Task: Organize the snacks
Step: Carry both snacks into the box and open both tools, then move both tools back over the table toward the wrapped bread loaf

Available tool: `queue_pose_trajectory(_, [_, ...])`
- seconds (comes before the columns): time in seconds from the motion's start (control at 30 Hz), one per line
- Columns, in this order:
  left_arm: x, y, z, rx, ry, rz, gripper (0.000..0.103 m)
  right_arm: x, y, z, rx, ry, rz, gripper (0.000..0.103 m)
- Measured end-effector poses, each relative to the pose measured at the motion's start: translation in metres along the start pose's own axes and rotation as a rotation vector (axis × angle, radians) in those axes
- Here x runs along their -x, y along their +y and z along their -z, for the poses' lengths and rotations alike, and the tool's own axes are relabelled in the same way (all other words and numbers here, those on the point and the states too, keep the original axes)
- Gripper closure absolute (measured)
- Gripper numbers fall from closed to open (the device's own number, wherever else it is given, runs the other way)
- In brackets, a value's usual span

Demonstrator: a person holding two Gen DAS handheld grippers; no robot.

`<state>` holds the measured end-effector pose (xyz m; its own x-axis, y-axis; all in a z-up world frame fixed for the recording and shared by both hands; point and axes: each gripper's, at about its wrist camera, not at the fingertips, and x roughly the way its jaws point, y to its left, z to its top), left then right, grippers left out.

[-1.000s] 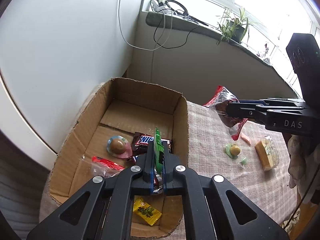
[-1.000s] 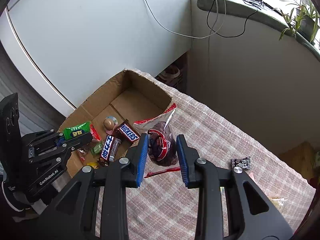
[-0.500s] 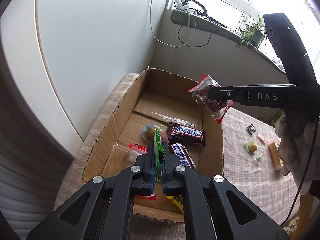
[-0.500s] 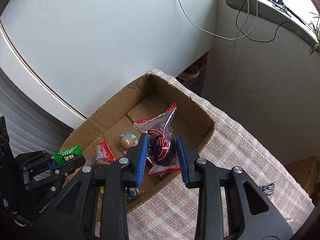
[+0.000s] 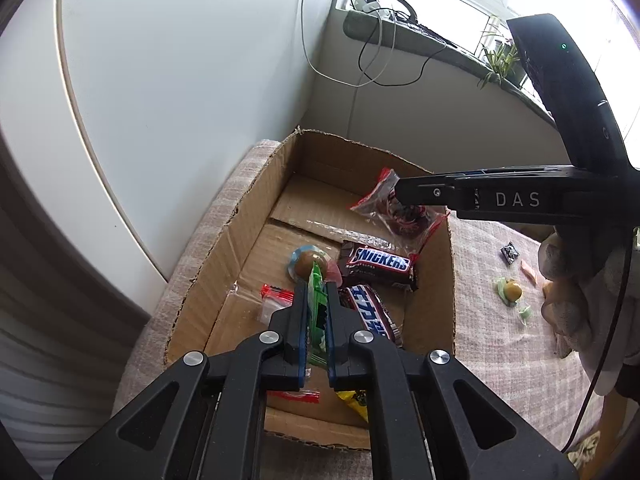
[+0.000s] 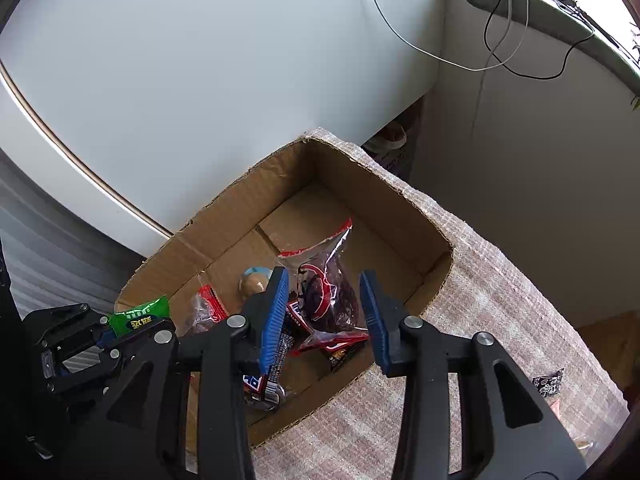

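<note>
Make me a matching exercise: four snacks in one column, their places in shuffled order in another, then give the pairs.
Things:
1. green packet
2. Snickers bar
3. clear red-edged bag
4. small black packet

Places:
A. lying on the cloth outside the box
B. between the left gripper's pads
C. flat on the cardboard box floor
D. between the right gripper's opening jaws

Pairs: 1-B, 2-C, 3-D, 4-A

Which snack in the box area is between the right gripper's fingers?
The clear red-edged bag of dark snacks. It hangs between the opening right gripper fingers above the box; the Snickers bar lies on the floor, and the green packet is in the left gripper.
</note>
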<state>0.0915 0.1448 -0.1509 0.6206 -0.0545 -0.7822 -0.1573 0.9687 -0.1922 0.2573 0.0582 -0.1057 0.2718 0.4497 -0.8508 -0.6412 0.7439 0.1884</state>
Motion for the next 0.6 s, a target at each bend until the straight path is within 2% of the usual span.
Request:
queue_pose_trajectory(0.03, [0.000, -0.001, 0.000, -0.004, 0.003, 0.000, 0.086, 0.002, 0.000, 0.000, 0.000, -0.009, -0.001, 0.030])
queue_pose_trajectory(0.07, [-0.001, -0.002, 0.000, -0.004, 0.005, -0.004, 0.082, 0.004, 0.000, 0.000, -0.003, -0.018, -0.006, 0.027])
queue_pose_trajectory(0.1, [-0.002, -0.003, 0.000, -0.003, 0.012, -0.011, 0.066, 0.006, -0.001, -0.001, -0.009, -0.023, -0.009, 0.023])
queue_pose_trajectory(0.13, [-0.002, -0.004, 0.000, 0.001, 0.014, -0.008, 0.055, 0.006, -0.002, -0.001, -0.017, -0.024, -0.008, 0.022])
queue_pose_trajectory(0.2, [-0.003, -0.005, 0.000, 0.000, 0.010, -0.012, 0.053, 0.007, -0.004, -0.001, -0.028, -0.019, -0.013, 0.021])
queue_pose_trajectory(0.6, [0.001, -0.010, -0.004, 0.003, 0.006, -0.007, 0.053, 0.027, -0.018, 0.011, -0.064, -0.046, -0.006, 0.021])
